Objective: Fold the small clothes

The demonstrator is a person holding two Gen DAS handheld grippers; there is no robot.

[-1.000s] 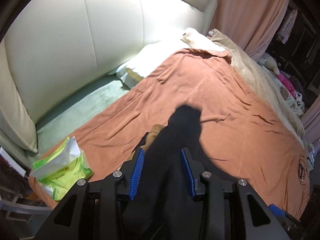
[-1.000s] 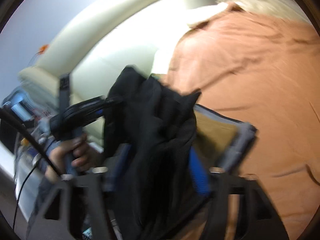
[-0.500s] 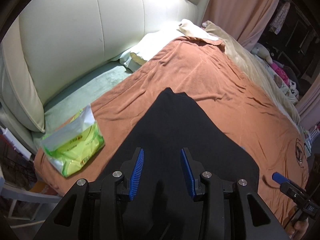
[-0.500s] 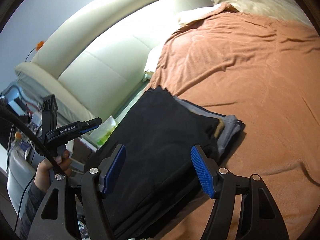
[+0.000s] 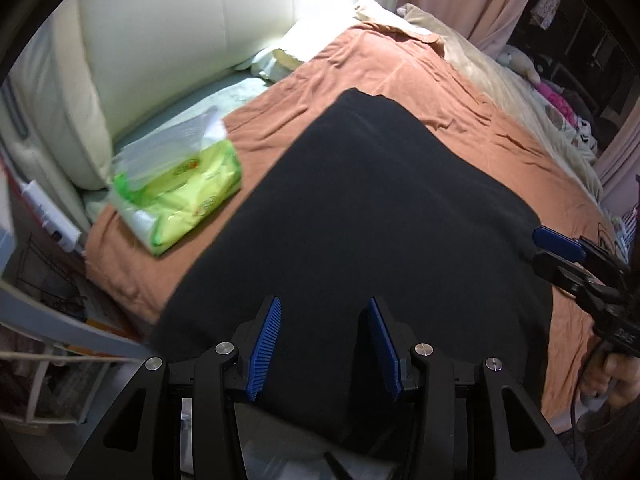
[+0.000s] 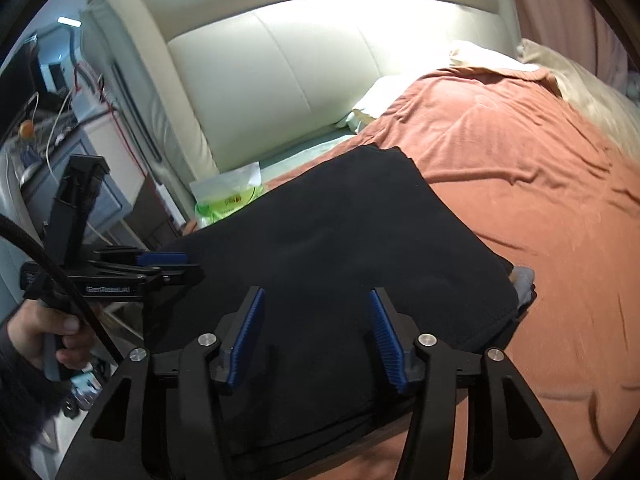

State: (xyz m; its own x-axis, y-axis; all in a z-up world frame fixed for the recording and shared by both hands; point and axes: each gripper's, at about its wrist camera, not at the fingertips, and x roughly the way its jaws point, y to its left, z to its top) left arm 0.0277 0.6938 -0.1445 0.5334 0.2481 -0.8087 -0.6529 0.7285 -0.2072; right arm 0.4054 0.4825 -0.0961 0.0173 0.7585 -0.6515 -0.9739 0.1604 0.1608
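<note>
My left gripper (image 5: pixel 323 344) and right gripper (image 6: pixel 316 332) are both released above the black garment (image 5: pixel 380 220), centre frame.

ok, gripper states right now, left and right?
Left gripper: open, holding nothing, above the black garment.
Right gripper: open, holding nothing.

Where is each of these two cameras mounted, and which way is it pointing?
Left wrist view: sits on the left tongs, looking along their open blue fingers over the black garment toward the cream headboard; the right tongs show at the right edge.
Right wrist view: sits on the right tongs, also open, facing the same headboard; the left tongs and their hand show at left.
Shared: garment, orange bedspread, green packet.
</note>
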